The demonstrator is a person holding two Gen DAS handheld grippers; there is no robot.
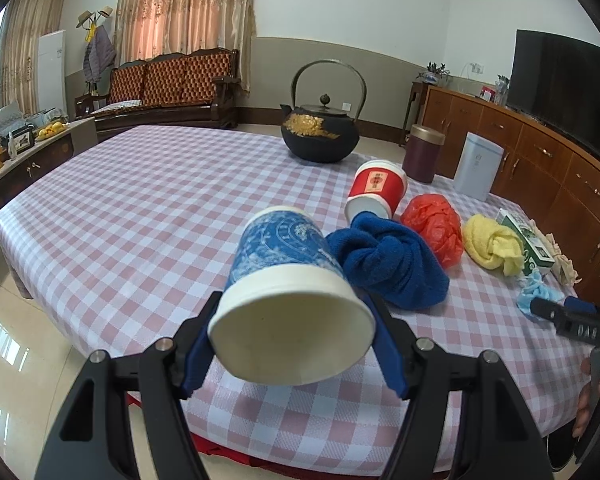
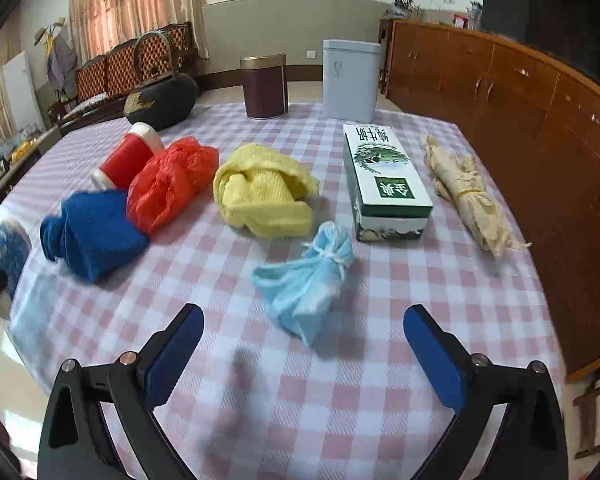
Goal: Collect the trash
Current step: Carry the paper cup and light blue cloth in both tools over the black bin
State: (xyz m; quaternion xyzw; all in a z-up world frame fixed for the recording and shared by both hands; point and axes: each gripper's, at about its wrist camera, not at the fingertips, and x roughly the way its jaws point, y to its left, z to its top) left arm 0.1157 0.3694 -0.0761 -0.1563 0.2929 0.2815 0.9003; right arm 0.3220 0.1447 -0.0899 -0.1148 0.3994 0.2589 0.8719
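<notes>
My left gripper [image 1: 294, 332] is shut on a blue patterned paper cup [image 1: 284, 280], held on its side with its white base toward the camera, above the table's near edge. My right gripper [image 2: 304, 332] stands open with nothing between its pads, just short of a knotted light-blue face mask [image 2: 308, 280]. On the checked tablecloth [image 2: 400, 288] lie a red paper cup [image 2: 126, 156] on its side, a crumpled red plastic bag [image 2: 168, 180], a blue cloth [image 2: 92, 232], a yellow cloth [image 2: 264, 192], a green-and-white milk carton [image 2: 384, 176] and a beige paper bundle [image 2: 464, 192].
At the table's far side stand a black iron kettle [image 1: 320, 132], a maroon tin [image 1: 422, 152] and a pale blue canister [image 1: 478, 164]. A wooden sideboard [image 2: 540, 120] runs close along the right. A hand [image 1: 596, 400] holds the right gripper's handle.
</notes>
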